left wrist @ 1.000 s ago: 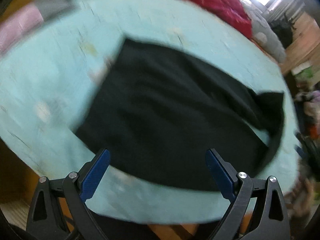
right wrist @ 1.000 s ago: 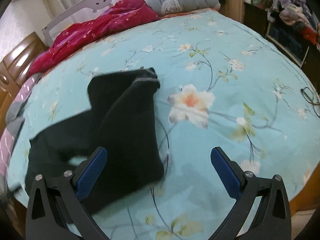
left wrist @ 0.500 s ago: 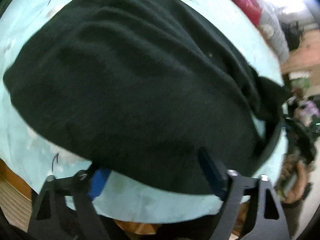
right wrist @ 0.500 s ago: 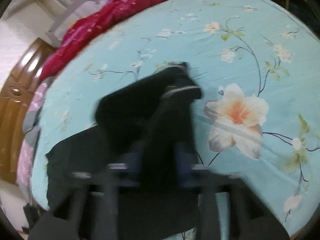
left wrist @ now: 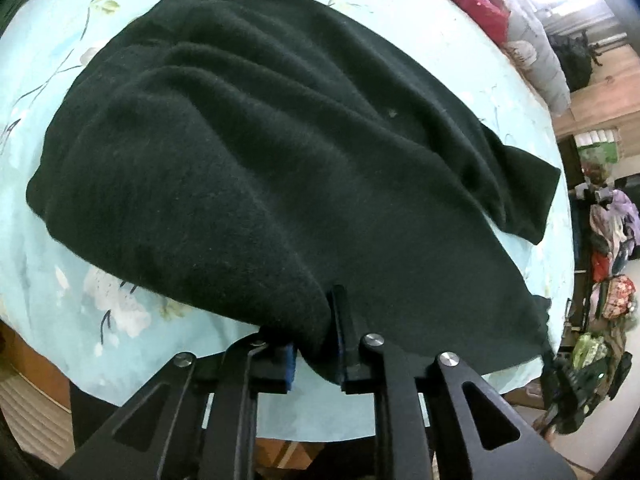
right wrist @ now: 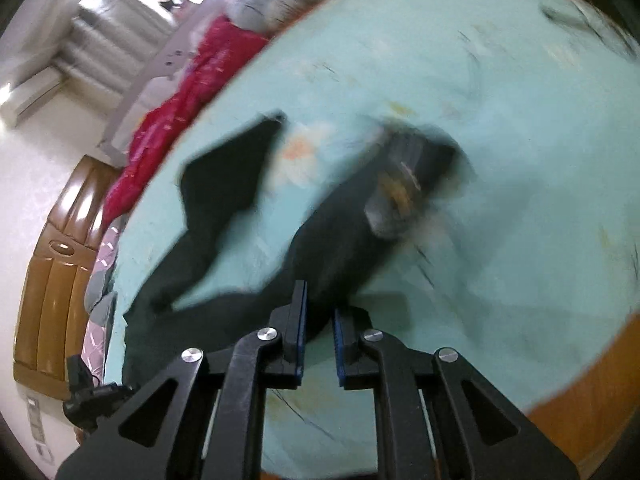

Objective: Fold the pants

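Now both grippers have cloth between closing jaws: the left gripper point(left wrist: 316, 344) on the near hem of the black pants point(left wrist: 280, 152), the right gripper point(right wrist: 318, 334) on one leg. The pants lie on the bed point(left wrist: 52, 40), long axis running from the left jaws toward far right; legs splayed, right view blurred.

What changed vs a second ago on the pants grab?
Both tongs went from wide open above the bed to gripping the black pants: the left tongs dropped onto the near edge and are closing on a bunched fold; the right tongs swung in and pinch one leg. Unchanged: pants on the floral sheet, red quilt behind.
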{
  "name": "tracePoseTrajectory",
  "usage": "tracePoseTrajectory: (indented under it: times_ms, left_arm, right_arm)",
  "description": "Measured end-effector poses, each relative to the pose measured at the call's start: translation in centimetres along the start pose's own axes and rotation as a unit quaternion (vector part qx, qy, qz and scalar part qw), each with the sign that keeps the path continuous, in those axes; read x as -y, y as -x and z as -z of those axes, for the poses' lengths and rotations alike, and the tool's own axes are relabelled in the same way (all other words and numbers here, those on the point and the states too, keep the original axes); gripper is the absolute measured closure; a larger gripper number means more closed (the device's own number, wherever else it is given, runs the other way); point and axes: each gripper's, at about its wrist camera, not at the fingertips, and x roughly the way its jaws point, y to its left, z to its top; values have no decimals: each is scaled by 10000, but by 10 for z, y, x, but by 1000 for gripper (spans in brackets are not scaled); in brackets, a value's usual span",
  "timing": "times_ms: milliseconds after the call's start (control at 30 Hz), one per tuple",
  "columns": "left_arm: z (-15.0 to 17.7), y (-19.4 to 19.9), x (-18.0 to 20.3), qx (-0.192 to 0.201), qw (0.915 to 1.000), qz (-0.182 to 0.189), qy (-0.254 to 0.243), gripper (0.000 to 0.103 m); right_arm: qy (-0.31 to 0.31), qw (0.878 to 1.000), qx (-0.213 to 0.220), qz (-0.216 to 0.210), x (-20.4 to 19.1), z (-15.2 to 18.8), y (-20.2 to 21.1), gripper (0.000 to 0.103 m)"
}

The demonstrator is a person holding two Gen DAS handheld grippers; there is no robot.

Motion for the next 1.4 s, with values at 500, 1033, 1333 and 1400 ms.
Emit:
tracePoseTrajectory:
  times_ms: [500,1033,1333,1400]
  left_arm:
    - [1,0,0,-253,9994,-225,30,80]
    - [-152,63,-62,790,9946,-673,-89,18]
    - [-176,12,-71,349,9982,229,420,53]
    - [-179,6,-53,221,9989,383,185,95]
  right_arm:
    - [-856,9946,565,-153,39,-6,11,91]
    - [-832,9879,467,-1222,-34,-47,-25,24]
    - [-2009,9471,-534,-2444,-67,-74,-180,28]
    - [-2040,9452,-424,-2514,-71,-84,-186,79]
